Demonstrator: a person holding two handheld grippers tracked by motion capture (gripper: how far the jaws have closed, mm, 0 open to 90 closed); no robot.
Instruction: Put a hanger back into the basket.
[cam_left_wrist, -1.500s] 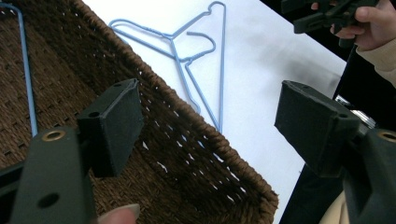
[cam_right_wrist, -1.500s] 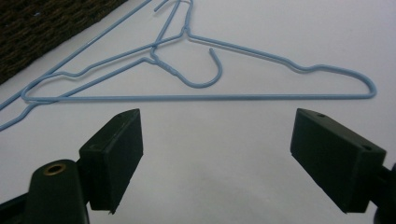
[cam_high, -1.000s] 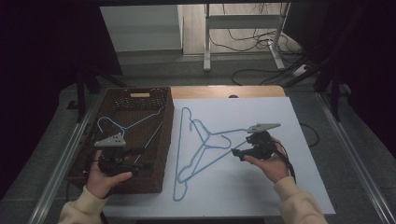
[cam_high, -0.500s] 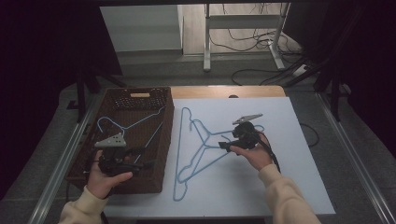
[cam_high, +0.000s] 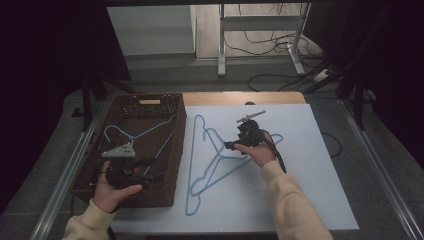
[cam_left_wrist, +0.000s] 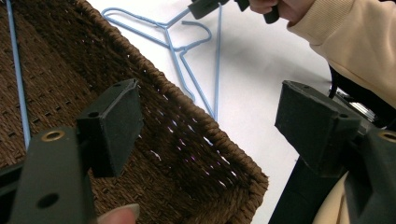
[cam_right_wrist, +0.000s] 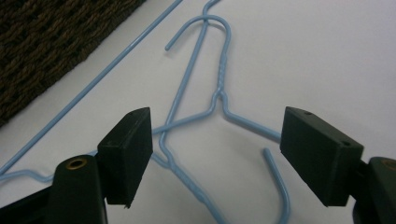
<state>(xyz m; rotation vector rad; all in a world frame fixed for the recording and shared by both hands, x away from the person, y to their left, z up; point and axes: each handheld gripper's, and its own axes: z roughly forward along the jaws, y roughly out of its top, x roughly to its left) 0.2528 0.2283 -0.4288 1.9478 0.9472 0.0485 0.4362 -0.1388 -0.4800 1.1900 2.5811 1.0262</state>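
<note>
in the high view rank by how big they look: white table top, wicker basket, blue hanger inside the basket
1. white table top
2. wicker basket
3. blue hanger inside the basket
All three lie at about the same distance from the camera, so the order looks reliable.

A basket (cam_high: 150, 107) sits at the table's (cam_high: 320, 165) left edge with one hanger (cam_high: 142, 134) lying in it. Just right of the basket, toward the table's middle, two hangers (cam_high: 210, 160) lie overlapped, their hooks crossing, one stretching toward the near edge
</note>
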